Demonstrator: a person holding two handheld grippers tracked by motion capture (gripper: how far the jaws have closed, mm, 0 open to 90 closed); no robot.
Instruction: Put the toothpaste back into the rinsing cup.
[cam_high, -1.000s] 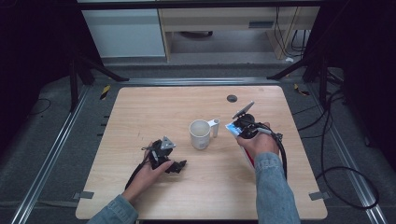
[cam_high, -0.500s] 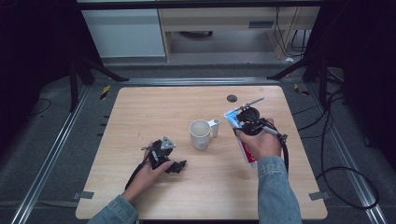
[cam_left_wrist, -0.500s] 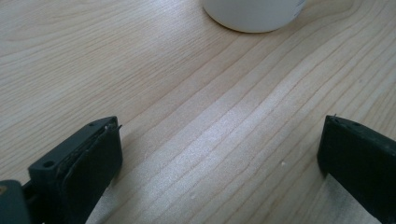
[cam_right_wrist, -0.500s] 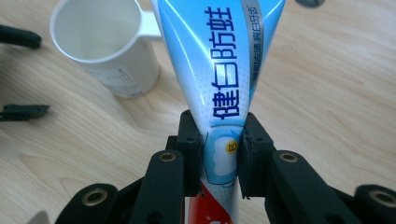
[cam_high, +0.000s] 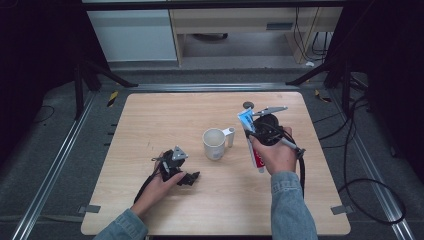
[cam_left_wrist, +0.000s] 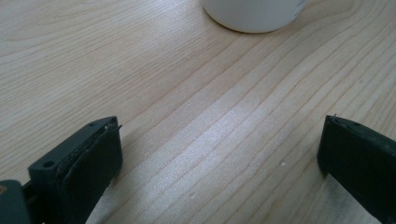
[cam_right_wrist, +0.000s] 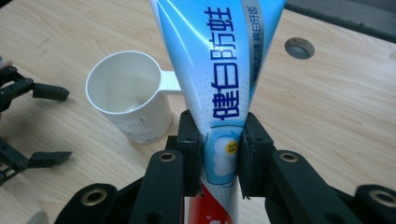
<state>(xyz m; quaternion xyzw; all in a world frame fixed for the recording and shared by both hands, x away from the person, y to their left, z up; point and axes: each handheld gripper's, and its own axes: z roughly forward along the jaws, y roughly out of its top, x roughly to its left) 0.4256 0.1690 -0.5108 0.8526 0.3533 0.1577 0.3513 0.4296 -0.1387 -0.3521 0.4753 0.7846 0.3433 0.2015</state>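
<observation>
High view: the right tongs (cam_high: 251, 134) are seen clamped on a toothpaste tube (cam_high: 252, 142), held tilted above the table (cam_high: 150, 125), just right of a white mug (cam_high: 214, 144) whose handle is turned toward the tube; a dark round hole (cam_high: 248, 105) is noted behind them; the left tongs (cam_high: 190, 178) are rested on the table, near the mug's front left.

Left gripper view: the jaws are seen wide apart with bare wood between; the mug's base (cam_left_wrist: 254, 14) is noted ahead.

Right gripper view: the tube (cam_right_wrist: 219, 74) is pinched between both pads; the mug (cam_right_wrist: 128, 93) is noted empty, to its left, apart from it.
</observation>
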